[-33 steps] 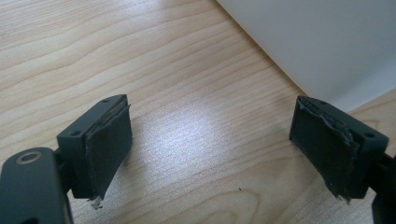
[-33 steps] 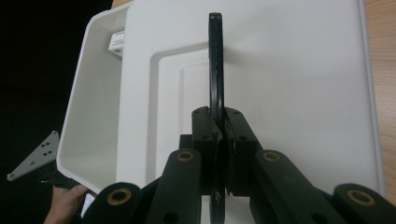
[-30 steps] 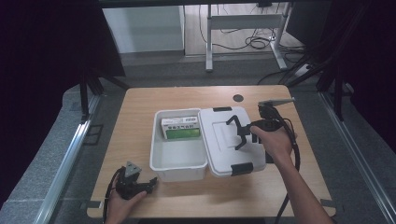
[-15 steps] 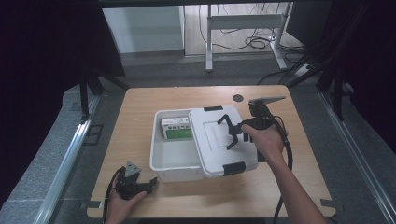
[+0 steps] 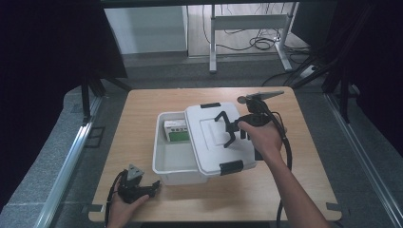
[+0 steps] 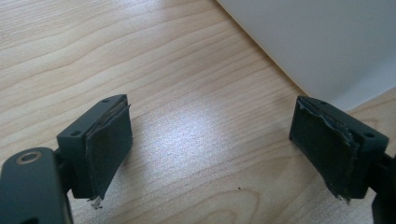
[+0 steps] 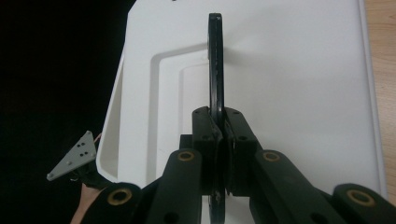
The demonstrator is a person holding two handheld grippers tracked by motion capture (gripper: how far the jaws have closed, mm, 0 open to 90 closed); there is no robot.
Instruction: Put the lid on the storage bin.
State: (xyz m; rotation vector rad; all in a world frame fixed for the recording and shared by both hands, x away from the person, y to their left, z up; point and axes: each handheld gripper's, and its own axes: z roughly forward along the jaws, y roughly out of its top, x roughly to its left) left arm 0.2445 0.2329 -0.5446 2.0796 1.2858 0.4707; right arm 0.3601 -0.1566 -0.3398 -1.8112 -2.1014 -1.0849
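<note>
Right gripper (image 7: 218, 140) clamped on black handle (image 7: 215, 60) of white lid (image 5: 216, 137), lid half over white bin (image 5: 173, 164), tilted. Left gripper (image 6: 224, 154) wide, nothing between, resting on table (image 5: 142, 118) near bin's front-left corner.

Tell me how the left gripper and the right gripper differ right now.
The left gripper has its jaws wide apart with nothing between them; the right gripper has its jaws shut on the lid's black handle. The left gripper rests low on the wooden table near the white bin; the right gripper holds the white lid over that bin. Both are black and hand-held.
</note>
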